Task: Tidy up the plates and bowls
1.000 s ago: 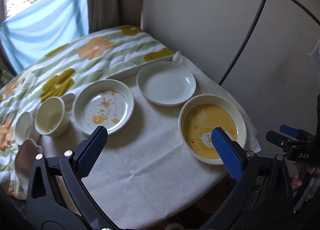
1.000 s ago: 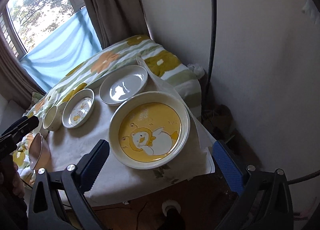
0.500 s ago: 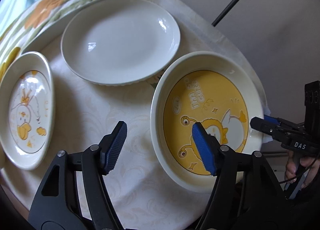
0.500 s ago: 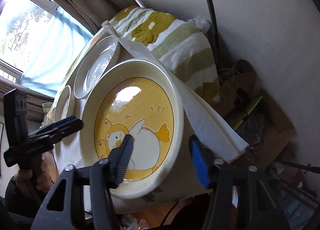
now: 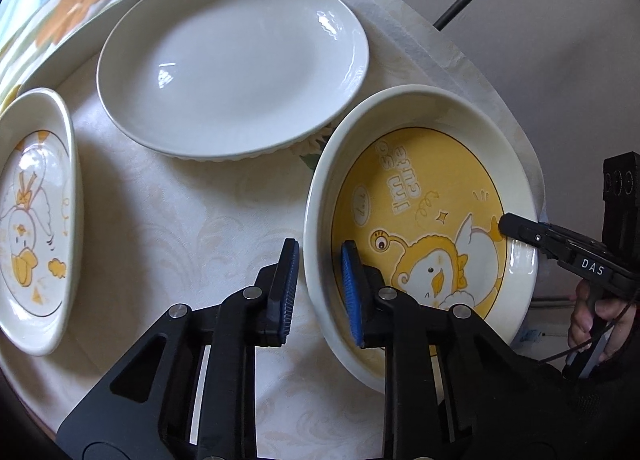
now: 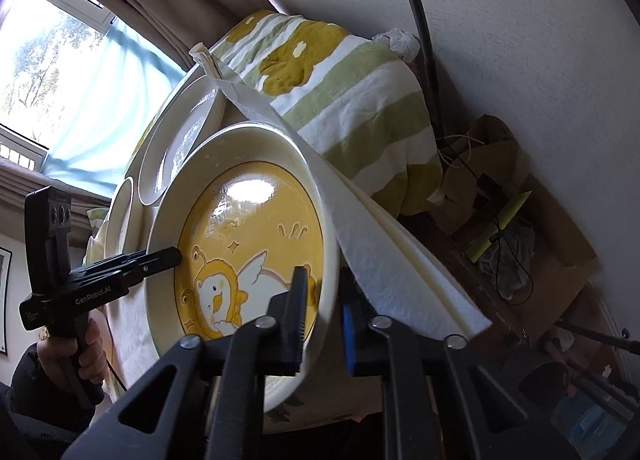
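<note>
A large cream bowl with a yellow cartoon bird inside (image 5: 424, 219) sits at the table's right edge. My left gripper (image 5: 320, 284) straddles its near-left rim, one finger outside, one inside, closed on the rim. My right gripper (image 6: 326, 316) grips the opposite rim of the same bowl (image 6: 248, 244), one finger inside and one outside. The right gripper shows in the left wrist view (image 5: 520, 232); the left gripper shows in the right wrist view (image 6: 160, 258). A plain white plate (image 5: 232, 59) lies behind the bowl. A smaller duck-print plate (image 5: 32, 219) lies at the left.
The table wears a cream cloth (image 5: 180, 219) whose edge hangs off beside the bowl (image 6: 400, 260). A green-striped flowered blanket (image 6: 340, 91) lies behind. A wall and a black pole (image 6: 420, 39) stand close on the right, with clutter on the floor below.
Both grippers moved in on the yellow bowl and narrowed from wide open to closed on its opposite rims. The bowl now appears slightly tilted.
</note>
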### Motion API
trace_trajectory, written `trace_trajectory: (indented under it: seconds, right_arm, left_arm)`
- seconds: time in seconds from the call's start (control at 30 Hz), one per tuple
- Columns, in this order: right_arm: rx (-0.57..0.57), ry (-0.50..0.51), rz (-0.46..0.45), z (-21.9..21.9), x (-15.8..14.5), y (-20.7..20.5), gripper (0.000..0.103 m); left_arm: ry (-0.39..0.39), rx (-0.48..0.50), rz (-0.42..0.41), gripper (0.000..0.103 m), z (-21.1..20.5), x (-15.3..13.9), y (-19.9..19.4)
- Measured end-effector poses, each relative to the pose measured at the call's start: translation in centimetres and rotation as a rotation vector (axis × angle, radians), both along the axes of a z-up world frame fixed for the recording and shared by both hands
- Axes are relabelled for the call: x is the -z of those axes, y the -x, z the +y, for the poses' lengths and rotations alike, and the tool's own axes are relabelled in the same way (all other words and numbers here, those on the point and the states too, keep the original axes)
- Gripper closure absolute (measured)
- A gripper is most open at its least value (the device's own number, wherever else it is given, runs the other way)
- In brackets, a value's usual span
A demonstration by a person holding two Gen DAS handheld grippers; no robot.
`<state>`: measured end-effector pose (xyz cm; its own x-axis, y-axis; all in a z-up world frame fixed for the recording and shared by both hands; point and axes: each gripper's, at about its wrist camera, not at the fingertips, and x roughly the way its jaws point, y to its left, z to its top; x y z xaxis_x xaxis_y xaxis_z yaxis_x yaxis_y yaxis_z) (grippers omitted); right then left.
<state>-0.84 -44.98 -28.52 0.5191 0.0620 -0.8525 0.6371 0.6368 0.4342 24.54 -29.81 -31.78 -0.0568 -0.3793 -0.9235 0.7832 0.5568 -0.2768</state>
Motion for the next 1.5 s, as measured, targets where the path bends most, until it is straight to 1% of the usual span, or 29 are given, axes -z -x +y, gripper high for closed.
trace_trajectory:
  seconds: [0.07,0.13,0.27,0.37,0.47,0.6,0.7,0.87,1.07,1.17,1.27,1.37,1.5]
  right_arm:
    - [-0.001,0.000,-0.002,-0.2,0.1,-0.2,0.092]
    - [-0.009,0.006,-0.001,-0.3,0.1,-0.3,0.092]
    - [-0.030,0.024,0.011,-0.1,0.1,-0.6,0.092]
    - [-0.042,0.043,0.020,-0.1,-0.2,-0.8,0.092]
    - [-0.047,0.053,0.001,-0.3,-0.8,-0.9,0.092]
    - [-0.083,0.068,0.006,0.2,-1.7,-1.7,0.092]
    - [-0.132,0.072,0.003,0.9,-2.5,-2.6,0.092]
    - [-0.259,0.072,0.002,3.1,-3.9,-5.6,0.092]
    - [-0.444,0.056,-0.006,7.8,-4.5,-10.2,0.092]
    - [-0.544,0.050,-0.002,11.3,-4.4,-12.8,0.092]
    - [-0.614,0.036,0.007,14.8,-3.6,-14.8,0.092]
    - [-0.669,0.017,0.025,18.3,-2.4,-15.9,0.092]
    - [-0.724,0.000,0.060,22.7,-0.4,-16.4,0.092]
  left_arm:
    - [0.002,0.016,0.002,0.084,-0.3,0.1,0.3]
    - [-0.007,0.025,-0.029,0.084,-0.5,0.0,0.7]
    - [-0.006,0.014,-0.030,0.084,-0.3,-0.1,0.8]
    - [0.005,0.011,-0.048,0.084,0.0,-0.8,1.1]
    - [0.018,0.008,-0.050,0.084,0.6,-1.5,1.3]
    - [0.027,-0.025,-0.063,0.084,2.0,-2.8,1.9]
    - [0.033,-0.074,-0.080,0.084,3.8,-4.0,1.8]
    - [0.033,-0.205,-0.095,0.084,8.9,-5.7,2.0]
    - [0.017,-0.391,-0.107,0.084,16.7,-6.9,2.5]
    - [0.010,-0.475,-0.102,0.084,20.8,-6.8,2.3]
    - [-0.002,-0.549,-0.095,0.084,25.1,-6.4,2.6]
    - [-0.021,-0.610,-0.080,0.084,28.3,-5.3,2.3]
    - [-0.035,-0.661,-0.033,0.084,32.7,-3.3,3.2]
